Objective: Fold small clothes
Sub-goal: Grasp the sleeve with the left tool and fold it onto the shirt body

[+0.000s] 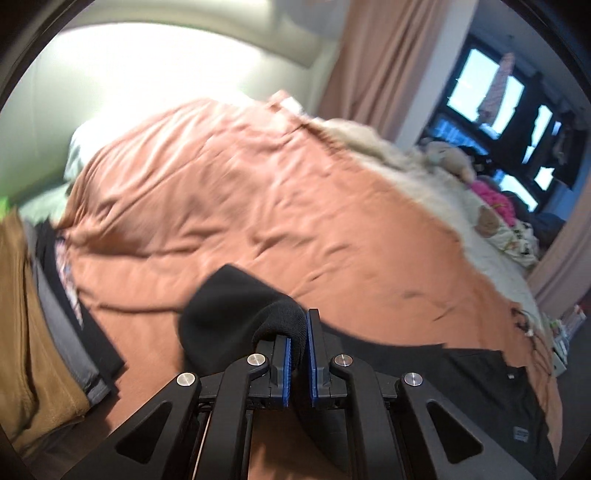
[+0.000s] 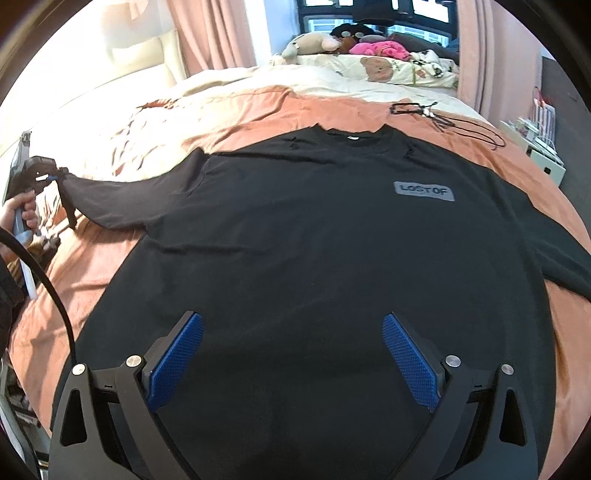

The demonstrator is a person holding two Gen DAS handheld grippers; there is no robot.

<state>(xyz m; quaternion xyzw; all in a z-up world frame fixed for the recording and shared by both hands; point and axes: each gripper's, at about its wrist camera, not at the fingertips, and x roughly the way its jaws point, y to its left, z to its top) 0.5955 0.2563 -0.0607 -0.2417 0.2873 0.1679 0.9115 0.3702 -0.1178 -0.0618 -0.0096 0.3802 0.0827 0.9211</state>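
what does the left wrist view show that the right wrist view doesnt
Only the left wrist view: the left tool up close, shut on a bunched fold of black sleeve, and a stack of folded clothes at the left edge.

Only the right wrist view: the right tool open above the shirt, the whole black t-shirt spread flat, its grey chest label, a black cord, and a hand holding the left tool.

Both: the salmon bedspread, pink curtains, and soft toys by the window.
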